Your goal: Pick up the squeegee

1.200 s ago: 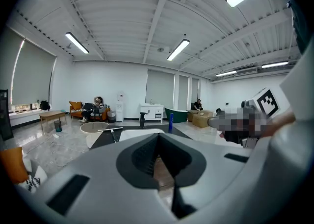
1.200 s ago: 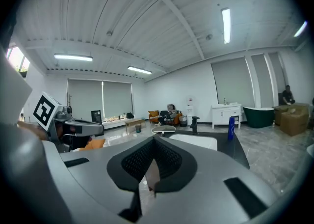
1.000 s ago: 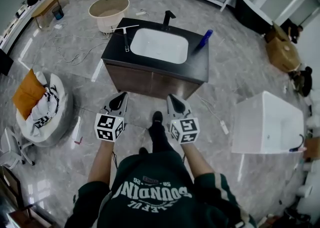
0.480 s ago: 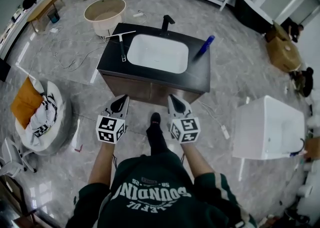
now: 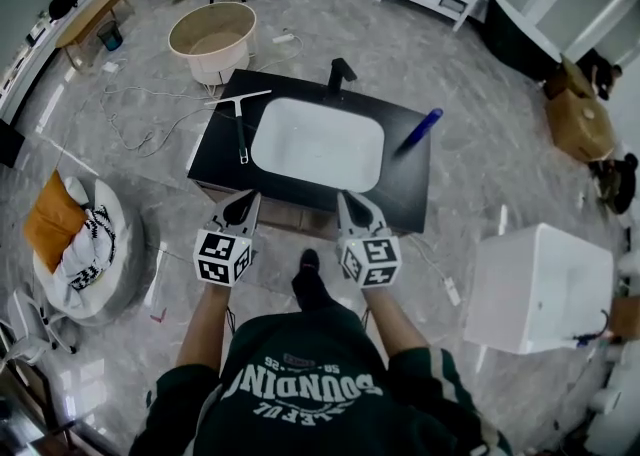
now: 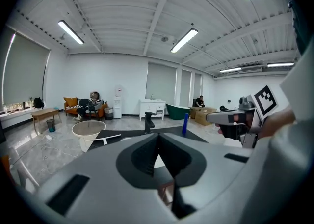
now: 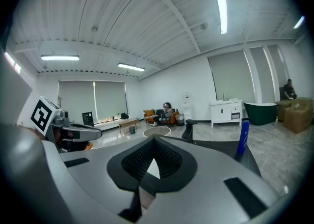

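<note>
The squeegee (image 5: 241, 130) lies flat on the left end of the black vanity top (image 5: 214, 158), with its pale blade at the far end and its dark handle pointing toward me. In the left gripper view the squeegee (image 6: 109, 138) shows low and left of the jaws. My left gripper (image 5: 239, 201) hovers at the counter's near edge, short of the handle, shut and empty. My right gripper (image 5: 349, 198) is level with it at the near edge in front of the white basin (image 5: 318, 144), also shut and empty. Each gripper view shows its own jaws meeting in a point: left gripper (image 6: 158, 137), right gripper (image 7: 153, 142).
A black faucet (image 5: 340, 72) stands behind the basin and a blue bottle (image 5: 421, 128) lies on the counter's right end. A round beige tub (image 5: 212, 38) stands beyond the vanity, a white box-shaped tub (image 5: 540, 279) at right, and a cushioned seat (image 5: 78, 244) at left.
Both grippers have moved forward together. The vanity, a step ahead earlier, now lies right at their tips. Both jaws stay shut.
</note>
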Demonstrator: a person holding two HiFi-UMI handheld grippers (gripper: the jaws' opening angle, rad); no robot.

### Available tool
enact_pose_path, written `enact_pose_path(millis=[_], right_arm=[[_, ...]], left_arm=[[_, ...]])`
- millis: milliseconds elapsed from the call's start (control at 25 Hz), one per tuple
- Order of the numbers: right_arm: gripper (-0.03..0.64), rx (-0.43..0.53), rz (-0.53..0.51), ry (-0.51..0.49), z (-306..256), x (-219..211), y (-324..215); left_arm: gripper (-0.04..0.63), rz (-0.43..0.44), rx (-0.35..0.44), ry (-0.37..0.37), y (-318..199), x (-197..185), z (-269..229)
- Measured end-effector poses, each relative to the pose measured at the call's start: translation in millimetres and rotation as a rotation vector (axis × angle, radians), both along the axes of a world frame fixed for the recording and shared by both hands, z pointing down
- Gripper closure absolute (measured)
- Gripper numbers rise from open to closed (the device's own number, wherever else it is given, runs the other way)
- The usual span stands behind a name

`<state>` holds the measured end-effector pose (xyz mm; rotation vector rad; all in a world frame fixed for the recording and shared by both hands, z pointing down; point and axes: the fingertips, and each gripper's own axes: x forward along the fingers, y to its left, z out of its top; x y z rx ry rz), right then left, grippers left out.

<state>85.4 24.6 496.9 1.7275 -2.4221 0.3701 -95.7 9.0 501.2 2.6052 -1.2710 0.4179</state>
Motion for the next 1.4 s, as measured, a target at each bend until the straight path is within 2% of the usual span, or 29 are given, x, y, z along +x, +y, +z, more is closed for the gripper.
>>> enact_pose_path(millis=[240, 520, 760, 1000, 1240, 1400], right_arm=[[0.615, 0.002, -0.021, 0.004, -5, 26, -90], [0.615, -0.011, -0.045, 0.01, -6, 45, -157], [0.615, -0.022, -0.038, 0.003, -2, 49, -189], [0.616, -0.026, 0.018, -0.002, -2, 62, -214], [0.615, -0.042, 0.051, -0.002, 0, 66, -226], [0.615, -0.059, 0.044, -0.001, 6, 58, -232]], left_arm=[[0.594, -0.004, -0.008, -0.004, -88, 31, -4], [0.594, -0.016, -0.016, -0.009, -152, 53, -4], [0.594, 0.007, -0.023, -0.018, -191, 64, -2], [0.594, 0.055, -0.019, -0.01, -226, 79, -5], [0.594, 0.091, -0.029, -0.005, -247, 87, -4], [0.594, 0.083, -0.046, -0.005, -253, 78, 2]])
